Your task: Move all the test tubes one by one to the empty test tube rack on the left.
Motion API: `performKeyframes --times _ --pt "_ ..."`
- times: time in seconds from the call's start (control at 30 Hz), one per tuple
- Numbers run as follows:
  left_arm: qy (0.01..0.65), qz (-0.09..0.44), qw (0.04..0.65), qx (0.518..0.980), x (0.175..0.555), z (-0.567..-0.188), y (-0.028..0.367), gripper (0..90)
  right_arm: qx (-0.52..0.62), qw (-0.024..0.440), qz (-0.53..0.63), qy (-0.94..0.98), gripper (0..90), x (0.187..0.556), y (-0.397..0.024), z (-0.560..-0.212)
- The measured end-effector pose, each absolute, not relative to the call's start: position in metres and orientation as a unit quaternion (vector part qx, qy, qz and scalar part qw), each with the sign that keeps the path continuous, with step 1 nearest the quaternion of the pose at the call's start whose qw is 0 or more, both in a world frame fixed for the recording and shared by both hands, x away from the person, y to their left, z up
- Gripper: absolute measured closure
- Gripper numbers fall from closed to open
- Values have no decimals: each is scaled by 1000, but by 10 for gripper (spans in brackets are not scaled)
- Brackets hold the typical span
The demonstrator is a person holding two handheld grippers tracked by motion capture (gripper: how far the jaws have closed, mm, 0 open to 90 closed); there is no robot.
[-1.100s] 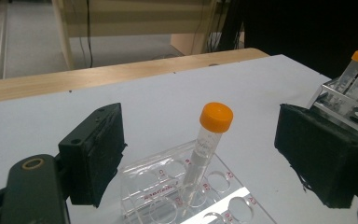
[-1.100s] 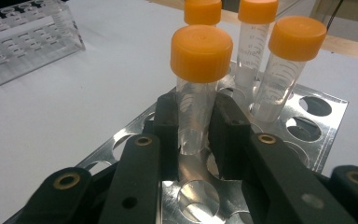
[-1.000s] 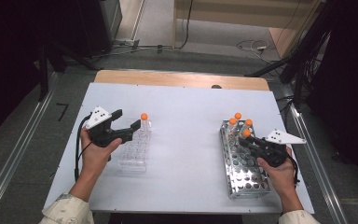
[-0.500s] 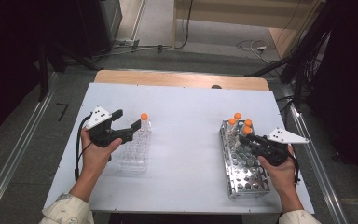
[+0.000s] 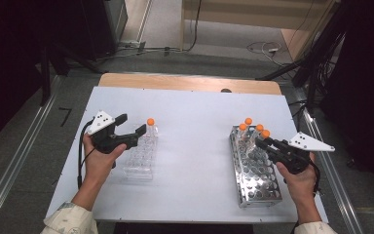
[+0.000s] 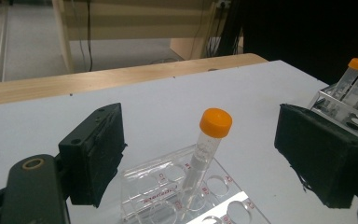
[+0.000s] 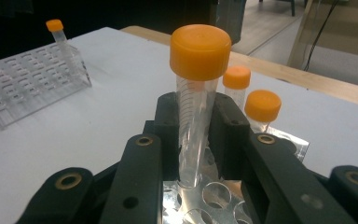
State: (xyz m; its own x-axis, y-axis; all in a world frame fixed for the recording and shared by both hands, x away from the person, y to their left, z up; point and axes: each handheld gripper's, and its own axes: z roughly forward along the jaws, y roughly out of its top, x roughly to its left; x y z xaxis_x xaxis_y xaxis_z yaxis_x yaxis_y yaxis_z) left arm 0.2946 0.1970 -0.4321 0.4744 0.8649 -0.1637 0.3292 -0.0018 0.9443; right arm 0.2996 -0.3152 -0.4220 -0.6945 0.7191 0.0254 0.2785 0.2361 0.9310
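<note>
On the right stands a metal tube rack [image 5: 258,180] with several orange-capped tubes at its far end. My right gripper [image 5: 263,142] is shut on one of them, the nearest tube [image 5: 265,133]. In the right gripper view the pads clamp this clear tube [image 7: 195,116] below its cap, and its lower end hangs just above a hole of the metal rack [image 7: 214,196]. On the left a clear plastic rack [image 5: 141,158] holds one orange-capped tube [image 5: 150,123]. My left gripper [image 5: 134,125] is open beside it. In the left gripper view that tube [image 6: 209,140] stands between the wide jaws, untouched.
Two more capped tubes [image 7: 256,100] stand right behind the held one. The white table [image 5: 195,146] has a wooden strip [image 5: 190,83] along its far edge. Cables lie on the floor beyond. Metal rails [image 5: 331,165] run along both sides of the table.
My right gripper has risen slightly with the tube held in its jaws. The left gripper and the clear rack have stayed where they were.
</note>
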Motion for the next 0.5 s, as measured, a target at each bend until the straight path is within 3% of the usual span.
performKeyframes --times 0.5 --pt "447 248 549 661 294 -430 196 161 315 207 544 750 724 285 -305 -403"
